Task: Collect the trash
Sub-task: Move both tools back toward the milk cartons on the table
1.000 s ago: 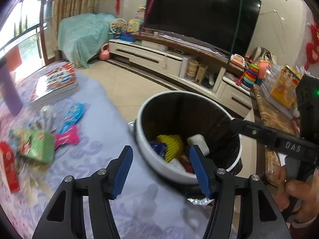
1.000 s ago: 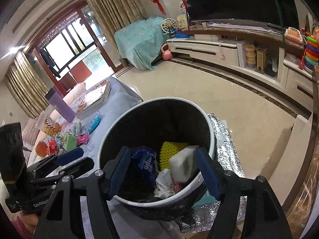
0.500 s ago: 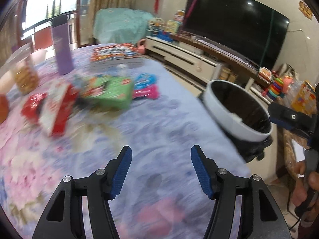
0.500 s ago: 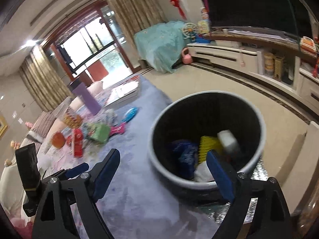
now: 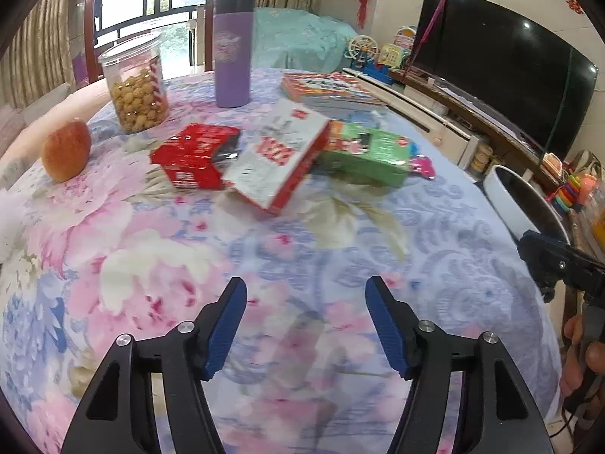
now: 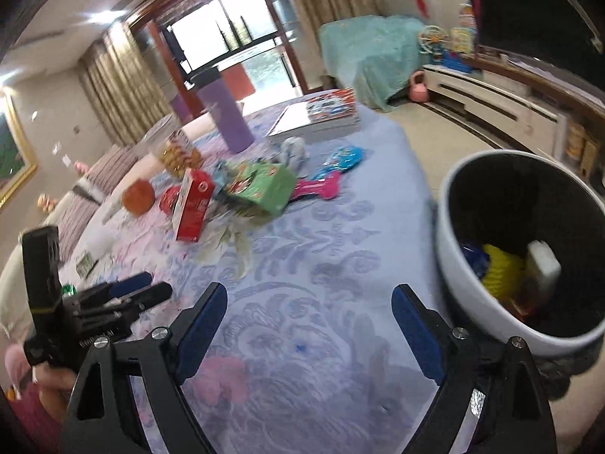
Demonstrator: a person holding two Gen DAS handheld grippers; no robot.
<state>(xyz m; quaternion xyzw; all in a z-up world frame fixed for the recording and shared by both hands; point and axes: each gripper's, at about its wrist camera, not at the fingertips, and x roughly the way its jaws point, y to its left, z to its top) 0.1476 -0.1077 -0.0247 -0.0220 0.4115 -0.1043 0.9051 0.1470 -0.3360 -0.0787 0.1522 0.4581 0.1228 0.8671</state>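
Over on the far left of the surface, an apple sits alone on the flowered cloth. Next comes the clear jar of round snacks, upright, and behind the clutter a purple flask stands tall.

Now the trash itself, bunched mid-surface: a crumpled red packet lies touching a red-and-white carton, which leans flat across the cloth, and just beside that a green carton rests on its side. A pink wrapper pokes out past the green one, with a stack of books behind.

Down front, the left tool hangs above bare cloth, well short of the pile. Its jaws have just been opening further and stand spread with nothing between them.

Swinging right: the right tool also hovers over bare cloth, jaws spread wide after just opening, nothing between them. In the left view only its dark tip and the person's hand show at the edge.

Far right, off the surface's edge, the trash bin stands white-rimmed and black inside. It already holds a yellow ridged piece, a white block and something blue, possibly a wrapper; blur makes that hard to call.
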